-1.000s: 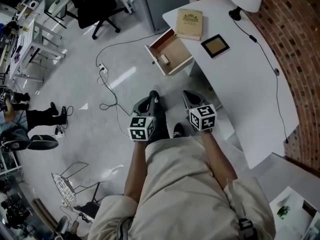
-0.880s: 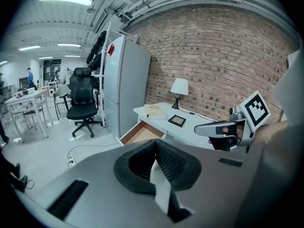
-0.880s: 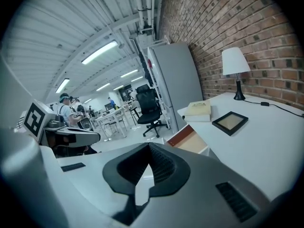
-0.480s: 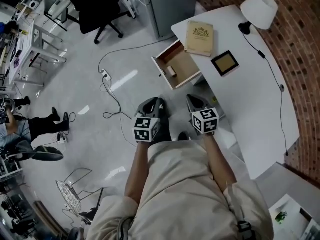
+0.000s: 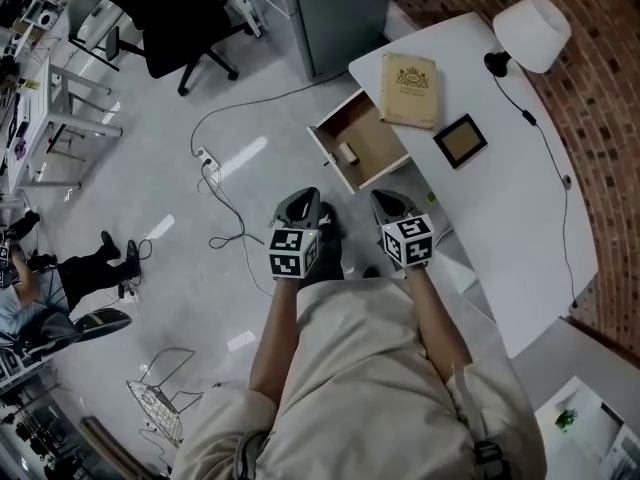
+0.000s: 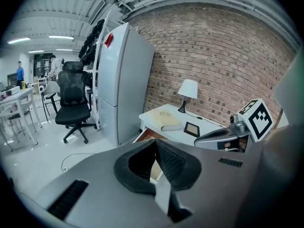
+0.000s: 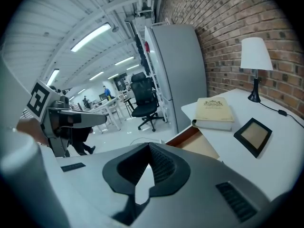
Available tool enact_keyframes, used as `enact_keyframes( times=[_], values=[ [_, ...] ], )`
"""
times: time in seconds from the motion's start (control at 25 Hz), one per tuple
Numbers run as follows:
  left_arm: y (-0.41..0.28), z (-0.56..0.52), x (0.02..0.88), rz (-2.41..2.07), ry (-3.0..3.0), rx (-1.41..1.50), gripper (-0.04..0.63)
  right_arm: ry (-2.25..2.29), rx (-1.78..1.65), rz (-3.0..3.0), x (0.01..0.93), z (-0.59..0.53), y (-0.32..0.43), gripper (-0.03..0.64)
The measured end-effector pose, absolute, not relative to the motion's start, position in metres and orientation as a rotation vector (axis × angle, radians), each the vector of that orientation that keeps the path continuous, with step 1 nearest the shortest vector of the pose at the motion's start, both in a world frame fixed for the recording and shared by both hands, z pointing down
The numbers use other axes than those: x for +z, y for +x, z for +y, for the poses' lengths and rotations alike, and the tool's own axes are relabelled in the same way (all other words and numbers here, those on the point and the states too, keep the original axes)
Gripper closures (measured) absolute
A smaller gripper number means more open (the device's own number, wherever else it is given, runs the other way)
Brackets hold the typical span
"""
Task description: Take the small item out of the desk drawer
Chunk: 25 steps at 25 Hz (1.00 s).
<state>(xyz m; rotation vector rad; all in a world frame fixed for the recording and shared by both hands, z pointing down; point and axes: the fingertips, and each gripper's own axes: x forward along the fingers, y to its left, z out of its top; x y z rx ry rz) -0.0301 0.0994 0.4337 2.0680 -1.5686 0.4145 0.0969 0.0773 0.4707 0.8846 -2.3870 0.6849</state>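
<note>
A small pale block [image 5: 348,153], its long axis too small to tell, lies near the front of the open wooden drawer [image 5: 378,128], just beside the tan book [image 5: 410,76] on the white tabletop [image 5: 500,218], with the left tool [image 5: 305,200] and right tool [image 5: 385,200] both closed and empty, apart from it.

White curved desk [image 5: 510,228] carries a tan book [image 5: 410,90], a dark-framed picture [image 5: 461,140] lying flat, a white-shaded lamp [image 5: 530,33] and a black cable [image 5: 545,143]. Its drawer [image 5: 378,138] stands open, with a small pale item [image 5: 348,153] inside. Grey floor [image 5: 170,198] bears a power strip [image 5: 208,158].
</note>
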Motion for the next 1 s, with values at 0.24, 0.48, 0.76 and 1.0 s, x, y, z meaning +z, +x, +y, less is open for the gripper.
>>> enact_keyframes(
  times=[0.24,0.48,0.76,1.0],
  values=[
    [-0.058,0.061,0.438,-1.532,2.075,0.41,0.578,0.956,0.73,-2.339,0.476,0.043,0.081,0.594],
    [-0.08,0.02,0.453,-1.466,2.088,0.417,0.578,0.996,0.738,-2.272,0.494,0.014,0.067,0.594],
    [-0.093,-0.013,0.473,-1.342,2.124,0.443,0.578,1.013,0.742,-2.187,0.516,-0.01,0.062,0.594],
    [-0.1,-0.037,0.484,-1.298,2.15,0.453,0.578,1.027,0.722,-2.16,0.522,-0.036,0.061,0.594]
  ],
)
